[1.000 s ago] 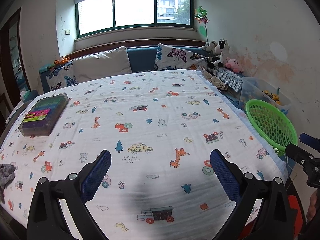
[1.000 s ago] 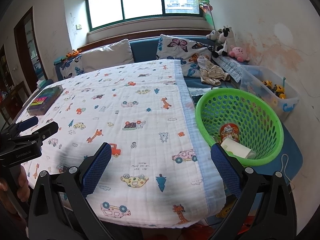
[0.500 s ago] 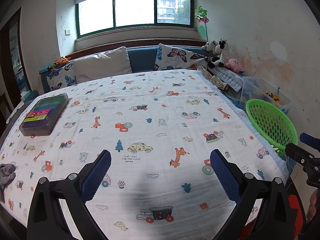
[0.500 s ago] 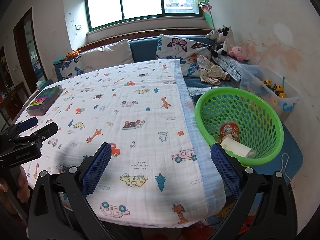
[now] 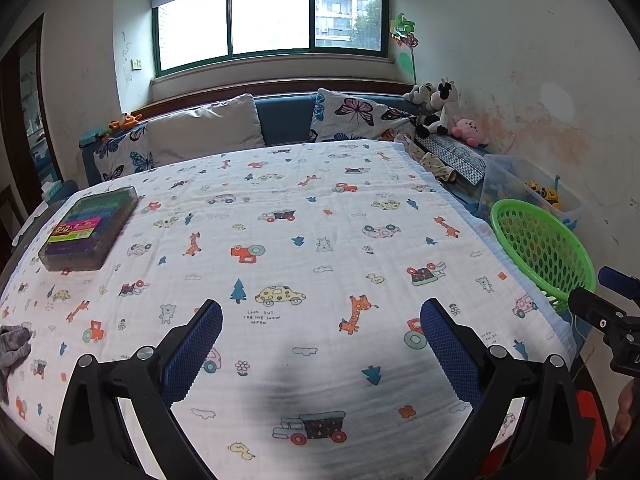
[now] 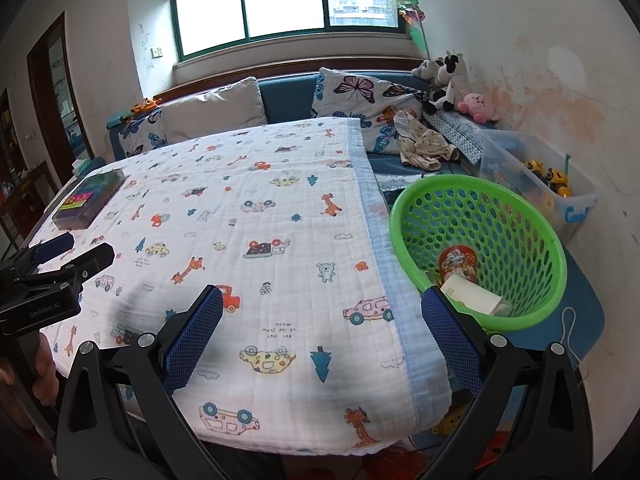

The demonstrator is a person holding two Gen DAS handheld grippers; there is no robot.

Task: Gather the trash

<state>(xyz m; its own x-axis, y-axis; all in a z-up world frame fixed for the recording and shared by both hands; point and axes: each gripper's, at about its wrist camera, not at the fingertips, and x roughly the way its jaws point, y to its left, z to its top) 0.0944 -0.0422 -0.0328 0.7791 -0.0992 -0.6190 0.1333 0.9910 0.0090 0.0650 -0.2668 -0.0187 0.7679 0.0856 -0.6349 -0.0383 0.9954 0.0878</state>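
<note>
A green plastic basket (image 6: 532,216) stands off the table's right edge; it also shows in the left wrist view (image 5: 520,212). Inside it lie a red printed cup (image 6: 456,264) and a white paper carton (image 6: 472,294). My left gripper (image 5: 320,340) is open and empty above the near part of the cartoon-print cloth (image 5: 300,240). My right gripper (image 6: 320,328) is open and empty above the cloth's near right corner, left of the basket. Each gripper shows in the other's view: the left one (image 6: 68,252), the right one (image 5: 604,296).
A clear box of coloured items (image 5: 90,232) lies at the cloth's far left. A grey rag (image 5: 12,344) sits at the left edge. Behind are a cushioned bench (image 5: 280,124), plush toys (image 5: 440,112) and a clear toy bin (image 6: 540,184).
</note>
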